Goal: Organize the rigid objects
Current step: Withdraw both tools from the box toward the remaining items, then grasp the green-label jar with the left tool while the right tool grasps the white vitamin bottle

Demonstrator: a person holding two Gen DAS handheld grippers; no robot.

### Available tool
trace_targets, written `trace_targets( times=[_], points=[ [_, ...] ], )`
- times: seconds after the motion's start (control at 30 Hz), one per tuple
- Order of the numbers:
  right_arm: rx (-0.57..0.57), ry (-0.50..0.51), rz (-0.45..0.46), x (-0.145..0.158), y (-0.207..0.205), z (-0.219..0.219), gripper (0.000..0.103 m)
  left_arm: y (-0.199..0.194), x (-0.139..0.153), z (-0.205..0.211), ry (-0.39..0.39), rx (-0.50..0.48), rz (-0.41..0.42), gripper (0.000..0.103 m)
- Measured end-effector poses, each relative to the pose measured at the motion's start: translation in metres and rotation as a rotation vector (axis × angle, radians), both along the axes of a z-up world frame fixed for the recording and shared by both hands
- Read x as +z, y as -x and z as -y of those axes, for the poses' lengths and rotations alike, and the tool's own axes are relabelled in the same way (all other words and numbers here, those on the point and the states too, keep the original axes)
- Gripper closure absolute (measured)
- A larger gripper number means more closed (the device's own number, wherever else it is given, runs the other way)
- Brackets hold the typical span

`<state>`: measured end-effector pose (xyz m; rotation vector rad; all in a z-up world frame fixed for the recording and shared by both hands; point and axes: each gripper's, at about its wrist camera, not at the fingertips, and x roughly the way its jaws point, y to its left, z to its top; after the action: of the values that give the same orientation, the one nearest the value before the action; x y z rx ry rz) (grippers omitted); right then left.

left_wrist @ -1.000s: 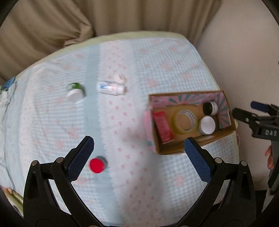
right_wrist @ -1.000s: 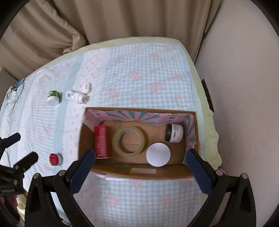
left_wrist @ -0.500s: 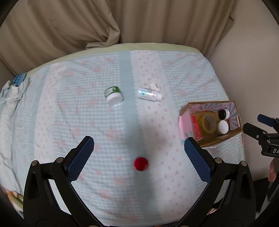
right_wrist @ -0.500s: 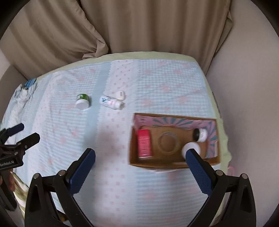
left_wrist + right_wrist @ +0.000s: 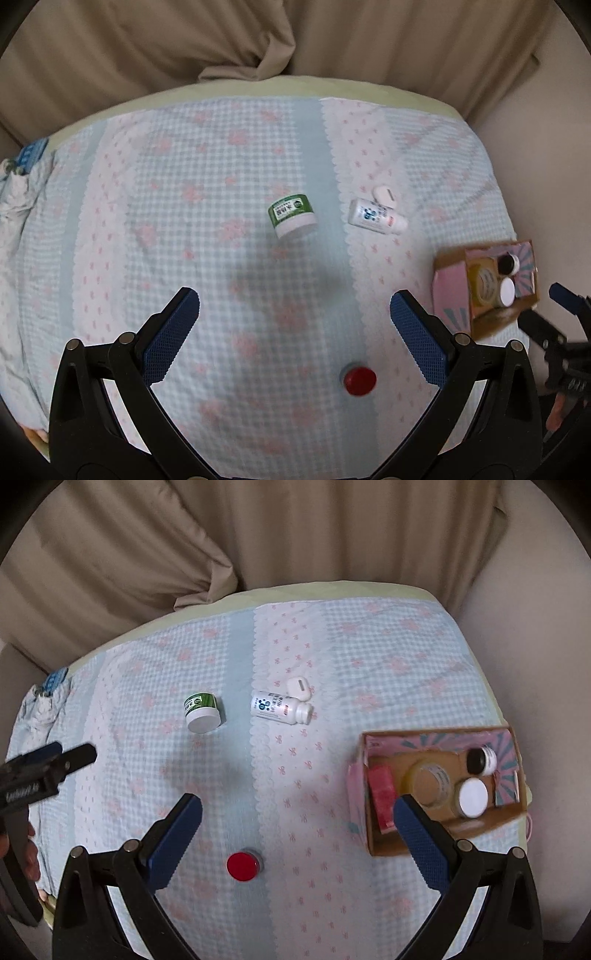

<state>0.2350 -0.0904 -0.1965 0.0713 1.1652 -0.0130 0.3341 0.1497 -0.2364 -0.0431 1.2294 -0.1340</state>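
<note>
While both my grippers, left [image 5: 294,328] and right [image 5: 297,829], hang spread and empty, white cylindrical plastic bottle [image 5: 280,707] lies sideways mid-cloth, long axis left-right, cap toward cardboard box [image 5: 413,840].

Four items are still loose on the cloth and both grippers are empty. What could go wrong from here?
The white cylindrical bottle lies on its side touching the small white case; gripping one may nudge or roll the other. The open cardboard box sits at the table's right edge, so a hard drop could shift it off. The flat red round cap is low, so fingers may snag the checked cloth.
</note>
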Motion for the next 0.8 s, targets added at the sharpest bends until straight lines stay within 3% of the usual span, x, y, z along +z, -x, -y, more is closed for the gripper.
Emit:
trace_targets(
  times=[0.13,0.33,0.6,0.8],
  points=[
    [0.099,0.050,0.005,-0.012,-0.025,-0.012,0.000,-0.038,-0.034,-0.001,0.025,0.042,-0.046,0.000],
    [0.364,0.163,0.006,-0.051,-0.080,-0.023,0.000,-0.092,-0.096,0.004,0.064,0.136,-0.122,0.000],
    [0.737,0.254,-0.058,-0.138,-0.152,-0.034,0.001,-0.145,-0.176,0.011,0.079,0.232,-0.200,0.000],
    [0.940,0.307,-0.156,-0.196,-0.189,-0.050,0.013,-0.167,-0.219,0.014,0.068,0.280,-0.259,0.004]
  ],
)
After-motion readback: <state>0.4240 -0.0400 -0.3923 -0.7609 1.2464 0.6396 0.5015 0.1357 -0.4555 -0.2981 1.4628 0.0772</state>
